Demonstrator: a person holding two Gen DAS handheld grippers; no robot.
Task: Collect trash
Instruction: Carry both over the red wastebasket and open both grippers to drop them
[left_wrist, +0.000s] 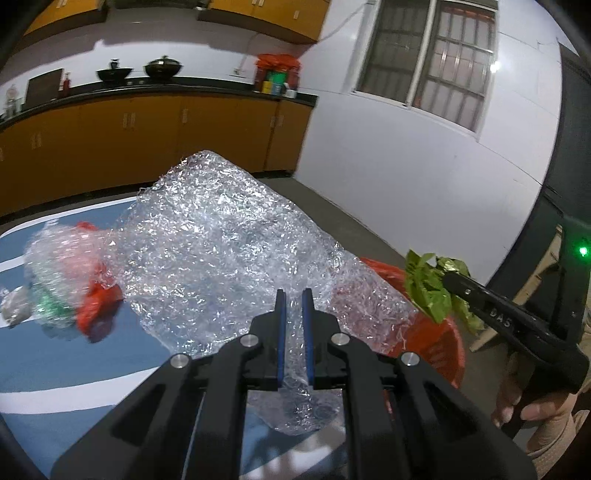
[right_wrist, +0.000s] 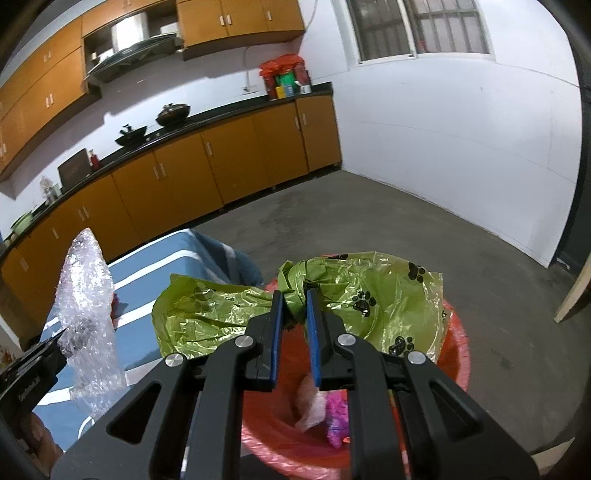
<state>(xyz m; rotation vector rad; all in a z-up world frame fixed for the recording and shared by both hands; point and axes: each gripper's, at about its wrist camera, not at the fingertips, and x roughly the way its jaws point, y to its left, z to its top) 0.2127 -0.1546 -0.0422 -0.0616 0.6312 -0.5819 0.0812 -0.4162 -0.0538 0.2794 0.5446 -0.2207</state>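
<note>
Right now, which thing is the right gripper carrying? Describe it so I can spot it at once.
Find the red bin on the floor beside the blue striped table. Above its rim, the right gripper is shut on a crumpled green plastic bag. Its black paw prints set it apart from the clear bubble wrap that the left gripper holds.

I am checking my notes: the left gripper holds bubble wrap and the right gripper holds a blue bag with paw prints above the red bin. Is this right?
Only the colour is wrong: the bag in the right gripper is green, as the right wrist view shows. The left gripper does hold bubble wrap, beside the red bin.
</note>
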